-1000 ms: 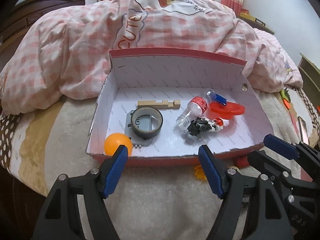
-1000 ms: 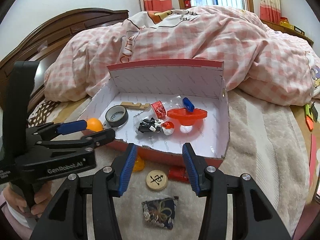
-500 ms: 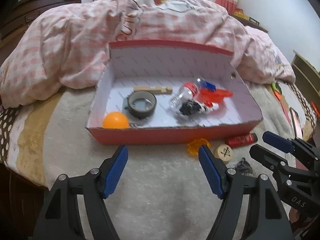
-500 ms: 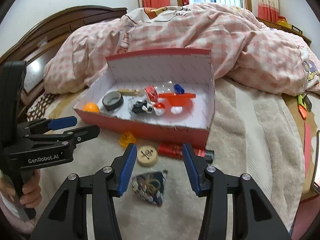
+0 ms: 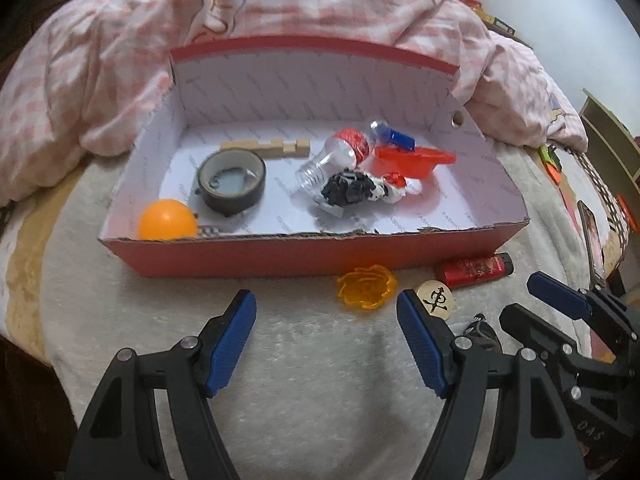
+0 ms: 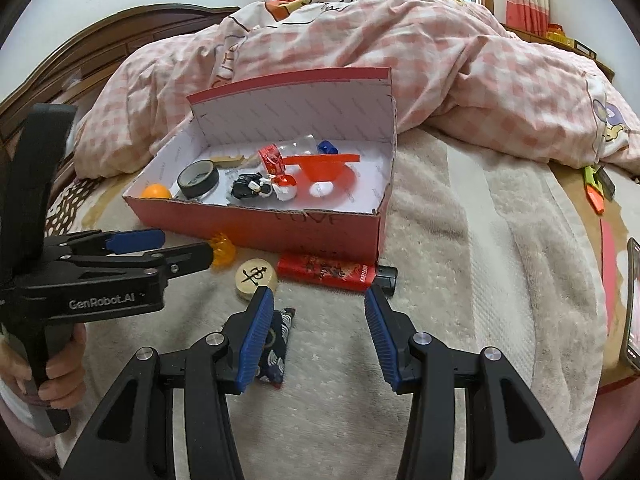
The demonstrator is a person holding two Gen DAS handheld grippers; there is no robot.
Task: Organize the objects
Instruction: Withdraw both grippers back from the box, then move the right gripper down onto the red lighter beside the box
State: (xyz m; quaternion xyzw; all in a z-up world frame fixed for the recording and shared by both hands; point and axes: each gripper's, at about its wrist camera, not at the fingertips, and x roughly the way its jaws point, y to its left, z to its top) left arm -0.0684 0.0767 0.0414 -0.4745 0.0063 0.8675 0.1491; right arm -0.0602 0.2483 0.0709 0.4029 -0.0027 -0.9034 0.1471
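Note:
A red cardboard box with a white inside lies on the bed. It holds an orange ball, a tape roll, a wooden piece, a clear bottle, a red dish and a black-and-white toy. Loose in front of it lie a yellow translucent piece, a wooden chess disc, a red lighter and a dark patterned pouch. My left gripper is open over the blanket, just left of the yellow piece. My right gripper is open above the pouch and lighter, holding nothing.
A pink checked duvet is heaped behind the box. A phone lies at the bed's right edge, and orange and green bits sit further back. A hand holds the left gripper's handle. A dark wooden headboard stands at left.
Both grippers have drawn back from the box and dipped toward the blanket. The loose items in front of the box have come fully into view. Both jaws stay equally wide.

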